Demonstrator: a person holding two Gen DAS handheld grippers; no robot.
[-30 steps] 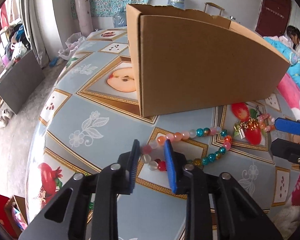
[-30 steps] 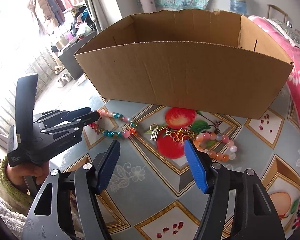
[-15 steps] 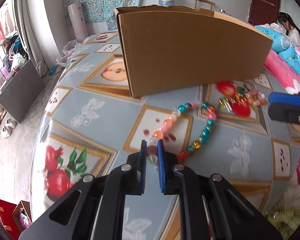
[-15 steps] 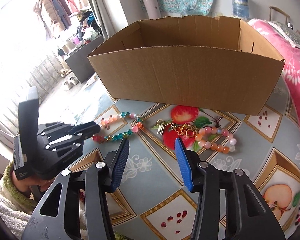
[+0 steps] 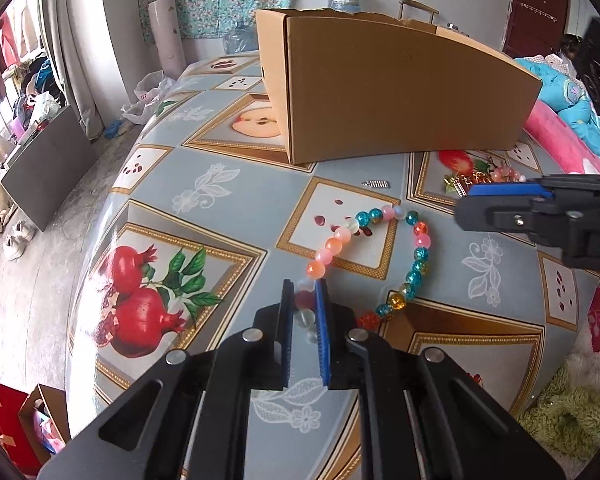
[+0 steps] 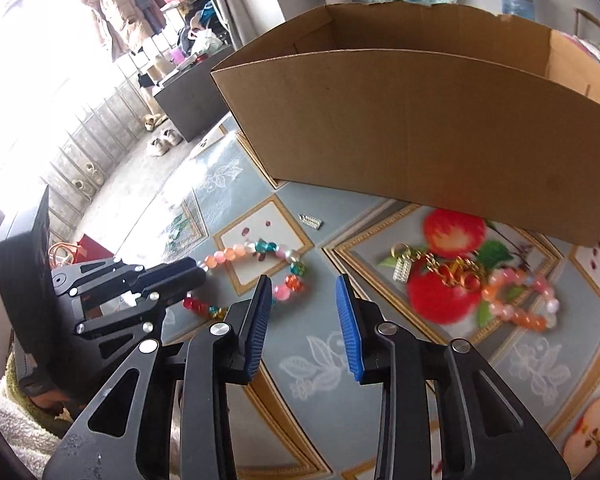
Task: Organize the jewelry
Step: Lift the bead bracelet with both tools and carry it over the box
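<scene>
Jaws of the left gripper point(image 5: 305, 300) pinched the bead necklace's point(image 5: 414, 252) near end; the right gripper point(image 6: 304, 300), closing, held nothing, the necklace lying just left

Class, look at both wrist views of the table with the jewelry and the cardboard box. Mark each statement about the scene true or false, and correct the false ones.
1. The left tongs are closed on the multicoloured bead bracelet. True.
2. The multicoloured bead bracelet is already inside the cardboard box. False: its free part lies on the patterned tablecloth, in front of the box.
3. The right tongs grip the pink and orange bracelet. False: nothing is between their pads; that bracelet lies off to the side.
4. A small silver charm lies alone on the cloth near the box. True.
5. A gold chain lies beside the pink and orange bracelet. True.
</scene>
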